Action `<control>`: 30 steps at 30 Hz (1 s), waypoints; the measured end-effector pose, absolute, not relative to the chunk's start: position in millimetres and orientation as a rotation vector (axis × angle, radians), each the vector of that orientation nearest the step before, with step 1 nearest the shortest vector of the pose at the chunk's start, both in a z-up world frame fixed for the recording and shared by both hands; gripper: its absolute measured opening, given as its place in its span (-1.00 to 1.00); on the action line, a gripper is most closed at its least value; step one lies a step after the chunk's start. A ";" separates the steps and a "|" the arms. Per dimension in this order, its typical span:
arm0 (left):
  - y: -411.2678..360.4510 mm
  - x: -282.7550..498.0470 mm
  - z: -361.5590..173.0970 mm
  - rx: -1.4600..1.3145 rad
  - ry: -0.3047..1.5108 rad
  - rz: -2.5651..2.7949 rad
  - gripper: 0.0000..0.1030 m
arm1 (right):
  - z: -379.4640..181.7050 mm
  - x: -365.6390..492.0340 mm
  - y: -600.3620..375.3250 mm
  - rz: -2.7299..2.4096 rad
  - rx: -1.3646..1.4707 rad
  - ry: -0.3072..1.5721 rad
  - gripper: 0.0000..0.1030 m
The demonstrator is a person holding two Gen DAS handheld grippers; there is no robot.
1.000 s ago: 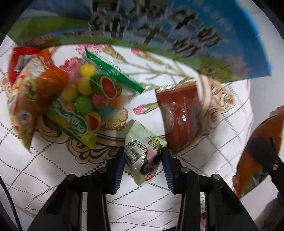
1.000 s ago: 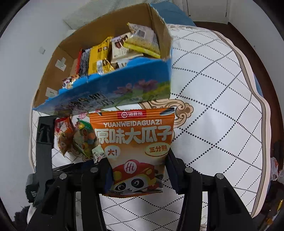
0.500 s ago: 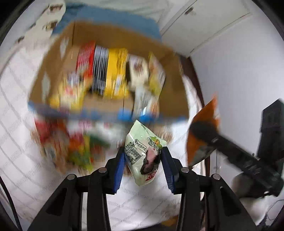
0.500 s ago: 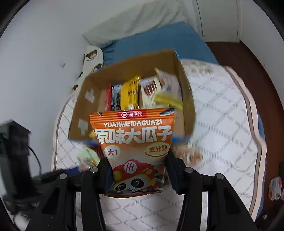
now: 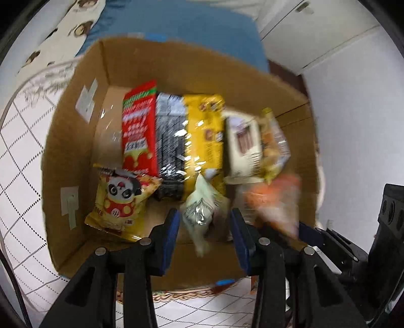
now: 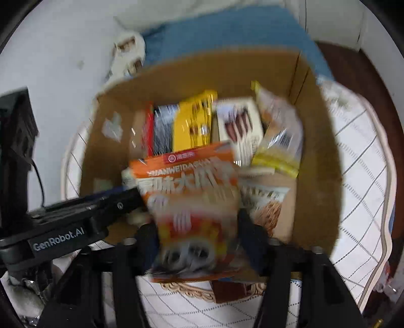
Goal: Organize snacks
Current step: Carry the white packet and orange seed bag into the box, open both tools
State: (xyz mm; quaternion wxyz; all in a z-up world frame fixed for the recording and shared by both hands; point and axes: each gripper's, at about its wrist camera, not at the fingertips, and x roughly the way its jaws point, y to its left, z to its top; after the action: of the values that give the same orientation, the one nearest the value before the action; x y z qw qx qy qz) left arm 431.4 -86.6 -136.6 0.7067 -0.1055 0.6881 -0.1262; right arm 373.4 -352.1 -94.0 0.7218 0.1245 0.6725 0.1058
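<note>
Nearest you, your left gripper (image 5: 205, 224) is opening over the box (image 5: 75, 156); the green pouch (image 5: 202, 209) sits blurred between its blue pads (image 5: 171, 234), and the pads look clear of it on both sides. It is small, light and crinkly, so it should drop and settle wherever it lands. If you take it again, pinch across the middle, not the sealed edge.

Your right gripper (image 6: 195, 242) is opening too, with the orange bag (image 6: 192, 201) between the fingers and smeared by motion; the pads seem to be off it. That bag is puffy, slick film with loose seeds inside: light, soft, likely to slide. Grip it low across its width.

Just beyond, both packs hang above the box's near end, beside the panda bag (image 5: 121, 201) lying flat. Farther back stands a row: red pack (image 5: 139, 131), grey pack (image 5: 170, 141), yellow pack (image 5: 204, 136), cream carton (image 5: 243, 148). Past the box lies a blue cloth (image 5: 176, 22).
</note>
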 end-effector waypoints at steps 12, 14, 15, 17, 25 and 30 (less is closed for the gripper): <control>-79.9 433.7 -161.0 -0.098 1.501 -0.171 0.62 | -120.6 374.6 -357.1 0.136 0.181 1.514 0.84; -77.6 431.6 -158.5 -0.077 1.479 -0.164 0.62 | -117.8 373.0 -359.9 0.116 0.163 1.500 0.84; -77.0 430.1 -156.8 -0.072 1.469 -0.162 0.62 | -116.6 372.1 -360.6 0.109 0.158 1.494 0.84; -75.6 424.6 -152.0 -0.054 1.438 -0.158 0.62 | -113.1 369.6 -362.7 0.094 0.150 1.477 0.84; -77.7 401.3 -123.4 -0.004 1.327 -0.158 0.92 | -89.4 355.8 -368.2 0.052 0.098 1.404 0.88; -77.5 388.6 -103.4 0.013 1.261 -0.170 0.98 | -67.8 343.9 -370.4 0.041 0.088 1.345 0.89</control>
State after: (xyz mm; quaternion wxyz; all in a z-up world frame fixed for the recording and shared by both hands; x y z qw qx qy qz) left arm 388.6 -77.5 -103.4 0.8043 0.0059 0.5889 -0.0793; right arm 343.9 -370.4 -67.8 0.7813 0.0408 0.6226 0.0188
